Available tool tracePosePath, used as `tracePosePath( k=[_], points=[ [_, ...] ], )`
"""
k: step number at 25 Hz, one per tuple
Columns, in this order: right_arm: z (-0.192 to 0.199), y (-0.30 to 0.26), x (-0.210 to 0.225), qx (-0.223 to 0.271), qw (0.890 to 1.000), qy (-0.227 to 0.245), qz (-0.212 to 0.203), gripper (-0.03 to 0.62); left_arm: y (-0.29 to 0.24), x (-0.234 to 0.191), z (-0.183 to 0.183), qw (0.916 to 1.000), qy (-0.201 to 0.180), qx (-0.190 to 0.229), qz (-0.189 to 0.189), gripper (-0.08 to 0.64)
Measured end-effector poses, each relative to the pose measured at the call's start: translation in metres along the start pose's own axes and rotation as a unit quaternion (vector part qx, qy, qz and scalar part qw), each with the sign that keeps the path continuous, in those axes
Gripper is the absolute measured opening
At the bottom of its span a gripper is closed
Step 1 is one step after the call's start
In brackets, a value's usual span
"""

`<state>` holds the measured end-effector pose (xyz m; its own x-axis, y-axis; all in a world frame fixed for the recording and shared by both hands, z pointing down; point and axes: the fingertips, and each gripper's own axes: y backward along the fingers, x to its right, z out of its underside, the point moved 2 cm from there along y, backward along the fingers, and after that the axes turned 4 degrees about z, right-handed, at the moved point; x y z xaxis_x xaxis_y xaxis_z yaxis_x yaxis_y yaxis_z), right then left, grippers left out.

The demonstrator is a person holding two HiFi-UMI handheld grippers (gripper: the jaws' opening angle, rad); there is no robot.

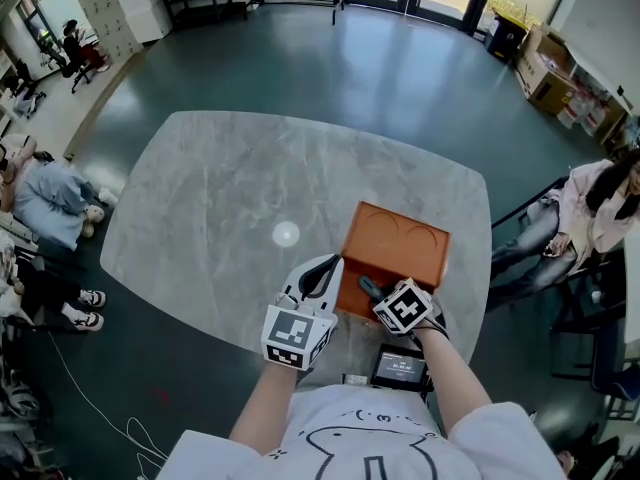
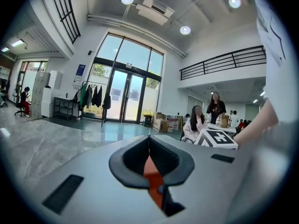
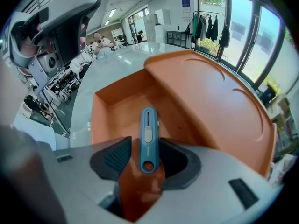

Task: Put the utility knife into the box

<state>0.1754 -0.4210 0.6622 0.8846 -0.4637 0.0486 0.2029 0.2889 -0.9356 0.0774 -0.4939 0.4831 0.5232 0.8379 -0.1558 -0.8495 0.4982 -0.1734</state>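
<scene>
The orange box [image 1: 398,240] lies on the marble table [image 1: 220,188], its lid swung back and its tray [image 3: 122,104] open toward me. A blue utility knife [image 3: 148,136] stands between the jaws of my right gripper [image 3: 150,151], pointing down into the tray. It leans on the right pad, and a gap shows at the left pad [image 3: 117,157]. In the head view the right gripper [image 1: 376,292] hovers at the box's near edge. My left gripper [image 1: 318,274] sits at the box's left side, jaws together with nothing held, and orange [image 2: 151,172] shows beneath its pads.
A small dark device with a screen [image 1: 399,369] lies at the table's near edge under my right arm. A person sits on a chair [image 1: 585,213] to the right of the table. Other people sit on the floor at far left [image 1: 45,193]. A bright spot [image 1: 286,234] marks the tabletop.
</scene>
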Motion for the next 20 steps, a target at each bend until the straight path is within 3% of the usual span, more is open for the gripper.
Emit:
tracePosePath(
  k=[2,14,20],
  points=[
    [-0.002,0.003,0.000,0.009,1.000,-0.001,0.008,0.219,0.001,-0.001,0.000,1.0000,0.000,0.001,0.002,0.015],
    [-0.003,0.062,0.013,0.116,0.991,-0.061,0.039,0.222,0.008,0.024,-0.002,0.9999,-0.009,0.014,-0.002,0.015],
    [0.000,0.094,0.010,0.172,0.981,-0.077,0.041,0.170,0.018,0.044,-0.012,0.9993,-0.024,0.028,-0.011,0.015]
  ],
)
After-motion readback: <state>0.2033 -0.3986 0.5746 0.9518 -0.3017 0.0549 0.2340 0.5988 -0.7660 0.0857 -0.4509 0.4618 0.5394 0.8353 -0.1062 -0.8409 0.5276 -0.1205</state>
